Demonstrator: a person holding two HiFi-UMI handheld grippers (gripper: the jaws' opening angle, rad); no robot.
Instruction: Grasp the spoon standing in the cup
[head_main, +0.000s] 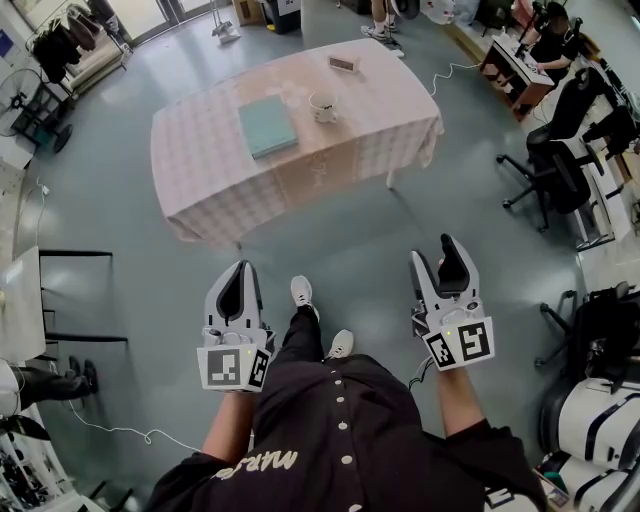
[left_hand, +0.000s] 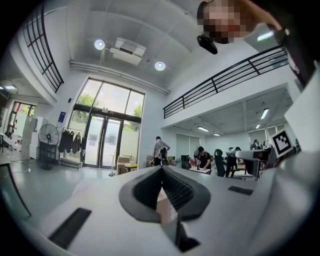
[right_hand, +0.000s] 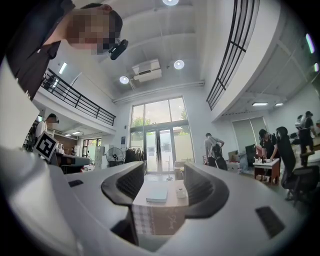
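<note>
Across the floor ahead of you, the cup (head_main: 323, 107) stands on the cloth-covered worktop (head_main: 200, 150), just right of a teal book (head_main: 267, 126); the spoon in it is too small to make out. Your 2 tools hang well short of the worktop: left tool (head_main: 240, 270) pressed together and empty, right tool (head_main: 436, 254) spread with nothing between its jaws.

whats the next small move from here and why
Probably walk closer, leading with the right gripper toward the cup. The cup sits on the table beside the teal book, well beyond both grippers. The right gripper's jaws stand apart and empty, while the left gripper has its jaws together.
</note>
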